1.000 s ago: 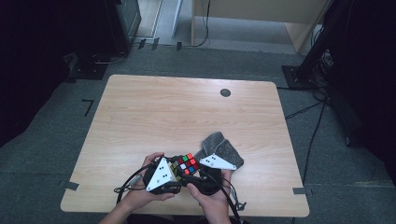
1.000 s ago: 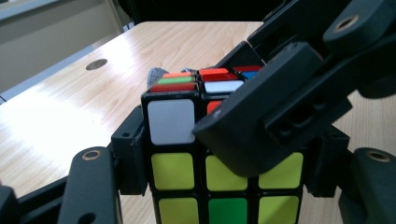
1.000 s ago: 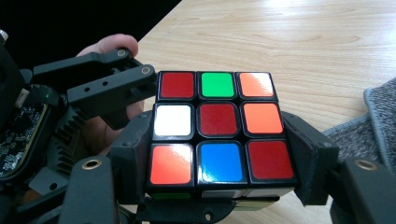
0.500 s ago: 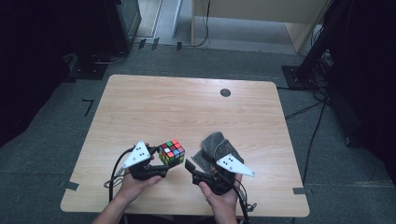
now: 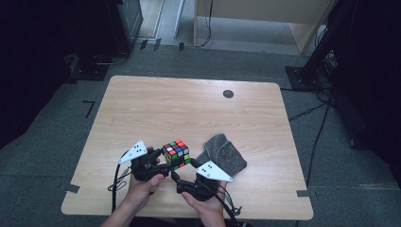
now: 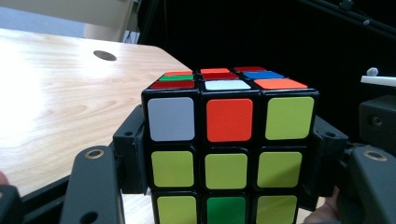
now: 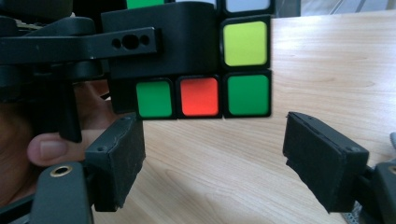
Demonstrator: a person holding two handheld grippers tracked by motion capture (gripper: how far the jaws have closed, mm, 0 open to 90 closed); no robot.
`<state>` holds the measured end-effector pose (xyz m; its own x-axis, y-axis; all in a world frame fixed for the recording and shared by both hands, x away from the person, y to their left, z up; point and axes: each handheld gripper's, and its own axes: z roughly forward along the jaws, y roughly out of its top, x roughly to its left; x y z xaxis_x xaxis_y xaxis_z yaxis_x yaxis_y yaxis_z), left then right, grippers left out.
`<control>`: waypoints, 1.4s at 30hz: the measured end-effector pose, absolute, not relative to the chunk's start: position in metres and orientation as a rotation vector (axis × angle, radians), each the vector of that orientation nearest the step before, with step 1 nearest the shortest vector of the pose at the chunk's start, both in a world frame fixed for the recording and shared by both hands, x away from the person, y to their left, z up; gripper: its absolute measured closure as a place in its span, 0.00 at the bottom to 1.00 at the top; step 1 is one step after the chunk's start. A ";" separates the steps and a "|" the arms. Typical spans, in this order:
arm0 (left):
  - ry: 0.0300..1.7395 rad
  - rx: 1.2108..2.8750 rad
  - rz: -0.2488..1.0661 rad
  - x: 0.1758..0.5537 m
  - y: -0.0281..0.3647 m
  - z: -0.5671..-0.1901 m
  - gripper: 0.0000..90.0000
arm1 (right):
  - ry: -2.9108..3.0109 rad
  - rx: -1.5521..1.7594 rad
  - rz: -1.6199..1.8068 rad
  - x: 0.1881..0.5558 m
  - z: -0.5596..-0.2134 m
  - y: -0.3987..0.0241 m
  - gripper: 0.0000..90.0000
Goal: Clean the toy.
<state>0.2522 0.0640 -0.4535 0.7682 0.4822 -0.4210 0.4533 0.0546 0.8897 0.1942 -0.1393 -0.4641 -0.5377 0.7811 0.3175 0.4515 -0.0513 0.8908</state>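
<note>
Cube (image 5: pixel 176 154) sits clamped in our left hand-held gripper (image 5: pixel 161 166), raised over the table (image 5: pixel 189 109) — our right hand-held gripper (image 7: pixel 212 154), jaws just opening, gapes empty just below it.

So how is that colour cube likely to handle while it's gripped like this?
The cube looks rigid, so the left gripper, clamped on opposite faces, probably holds it firmly. Its glossy stickers may slip a little. Flat sides suggest no rolling, though its layers could twist. The right gripper, jaws just opened, stands clear below.
</note>
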 end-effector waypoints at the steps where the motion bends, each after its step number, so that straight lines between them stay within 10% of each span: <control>1: 0.773 1.564 0.012 0.251 0.062 -0.454 0.37 | 1.931 1.320 1.617 0.194 -0.464 -0.139 0.24; 22: 0.728 1.498 -0.025 0.252 0.069 -0.444 0.32 | 1.959 1.232 1.516 0.191 -0.463 -0.155 0.38; 42: 0.334 1.949 0.493 0.234 0.055 -0.465 0.22 | 2.151 1.359 1.602 0.212 -0.440 -0.197 0.38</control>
